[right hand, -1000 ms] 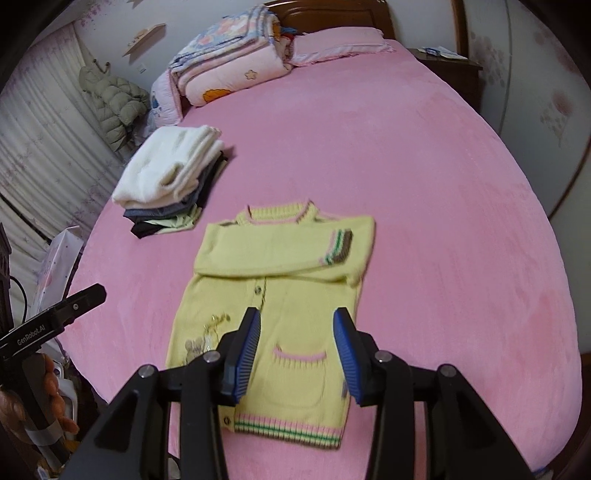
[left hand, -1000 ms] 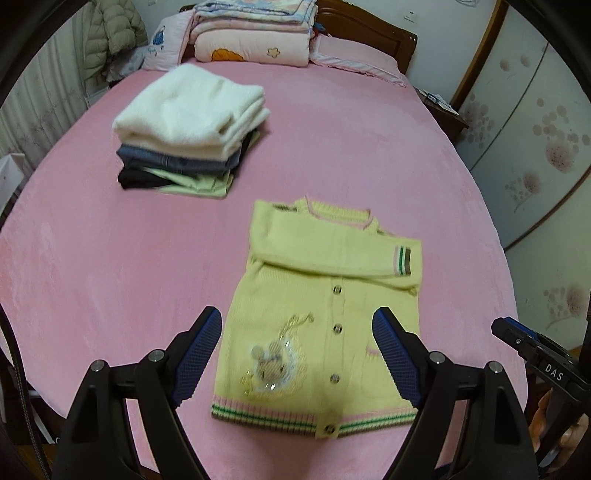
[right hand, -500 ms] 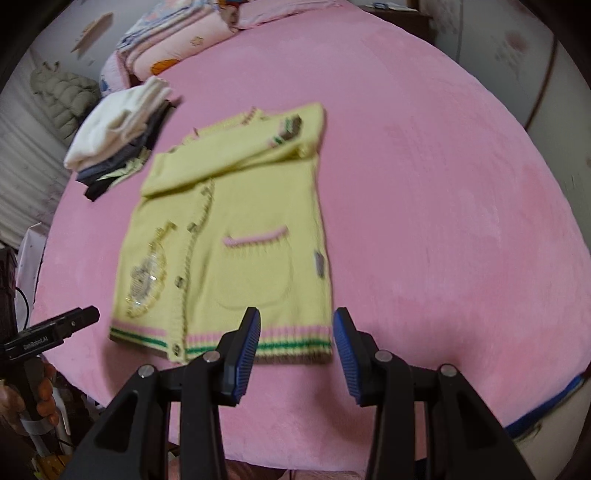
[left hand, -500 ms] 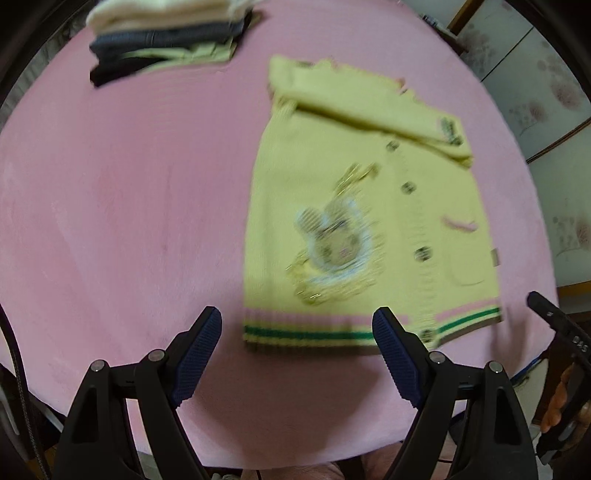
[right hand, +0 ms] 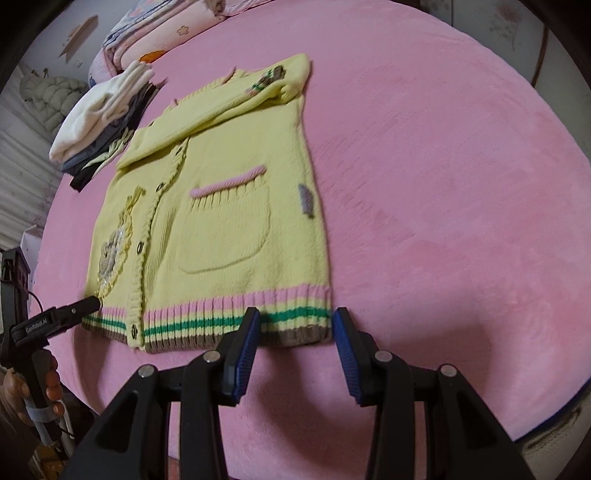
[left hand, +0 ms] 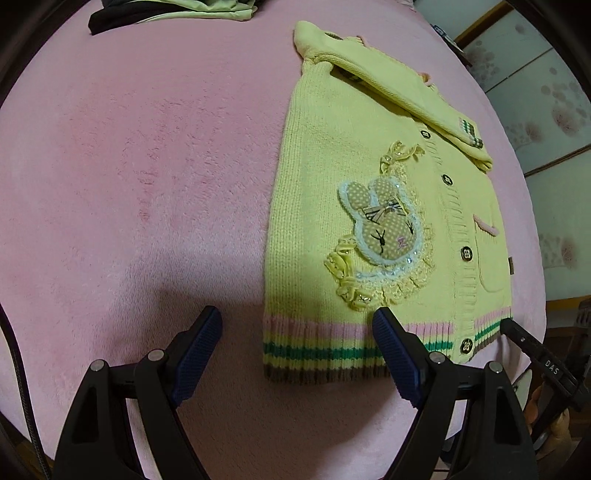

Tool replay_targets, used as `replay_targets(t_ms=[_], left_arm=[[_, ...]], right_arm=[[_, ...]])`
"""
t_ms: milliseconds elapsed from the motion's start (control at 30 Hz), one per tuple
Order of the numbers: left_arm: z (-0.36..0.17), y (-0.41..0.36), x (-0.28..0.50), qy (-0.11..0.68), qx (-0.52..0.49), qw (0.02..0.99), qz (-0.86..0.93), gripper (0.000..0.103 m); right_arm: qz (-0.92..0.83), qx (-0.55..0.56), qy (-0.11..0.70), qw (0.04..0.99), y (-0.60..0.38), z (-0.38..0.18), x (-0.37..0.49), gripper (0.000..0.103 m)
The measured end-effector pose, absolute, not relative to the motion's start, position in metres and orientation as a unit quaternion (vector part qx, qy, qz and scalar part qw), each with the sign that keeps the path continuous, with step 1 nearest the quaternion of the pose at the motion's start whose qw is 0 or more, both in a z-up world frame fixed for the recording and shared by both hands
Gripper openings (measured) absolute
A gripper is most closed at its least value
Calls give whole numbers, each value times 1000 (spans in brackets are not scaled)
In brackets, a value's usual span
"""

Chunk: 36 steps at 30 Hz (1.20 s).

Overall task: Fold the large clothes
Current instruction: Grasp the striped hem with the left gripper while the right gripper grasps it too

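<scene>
A yellow knit cardigan (left hand: 325, 184) with a bunny patch lies flat on the pink bed, its sleeves folded across the chest; it also shows in the right wrist view (right hand: 225, 206). My left gripper (left hand: 297, 352) is open and empty, low over the striped hem at its left corner. My right gripper (right hand: 295, 350) is open and empty, straddling the hem's right corner. The left gripper's tip (right hand: 79, 308) shows at the hem's other end, and the right gripper's tip (left hand: 532, 347) shows in the left wrist view.
A stack of folded clothes (right hand: 99, 122) topped with a white one sits beyond the cardigan on the left. Folded quilts (right hand: 162, 33) lie at the headboard. The bed's near edge (right hand: 554, 417) runs just below both grippers.
Both grippers have come down and forward from high above the bed to the cardigan's hem. Both stayed open. The cardigan has not moved.
</scene>
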<state>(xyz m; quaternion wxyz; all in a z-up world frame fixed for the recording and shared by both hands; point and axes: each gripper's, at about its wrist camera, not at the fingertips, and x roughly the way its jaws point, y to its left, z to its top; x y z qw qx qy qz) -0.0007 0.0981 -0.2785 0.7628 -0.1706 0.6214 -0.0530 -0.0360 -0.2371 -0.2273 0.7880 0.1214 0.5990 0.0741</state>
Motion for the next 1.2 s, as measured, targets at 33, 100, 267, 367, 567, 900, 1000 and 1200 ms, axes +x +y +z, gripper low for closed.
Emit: replay_targets(t_ms=[33,100,267,367,567,900,1000,1200], left_arm=[[-278,98,-1,620,-169,764,-56,83],[-277,100,-2,619,-168,764,-64,83],[-279,95,1,627,-163,758,-75,42],[-279,90,3,636,-173,747,-83,10],[-254,80,9,631,-178,751,-83,8],[-176,102,86,556,-322,764,-66,8],[-167,101,130,539,-330,774,-51,8],[-184,99,219,524,-322,789,-12,16]], right_arm=[[76,119,600,788,-235,-229,-36,41],[81,119,597,789,-232,-230,-37,40],[101,138,605,778,-229,-236,-36,12],[104,130,609,776,-225,-235,-35,10],[113,128,616,769,-224,-218,-28,9],[150,195,573,782,-241,-142,49,9],[149,222,555,788,-248,-132,95,9],[135,255,532,796,-256,-147,191,12]])
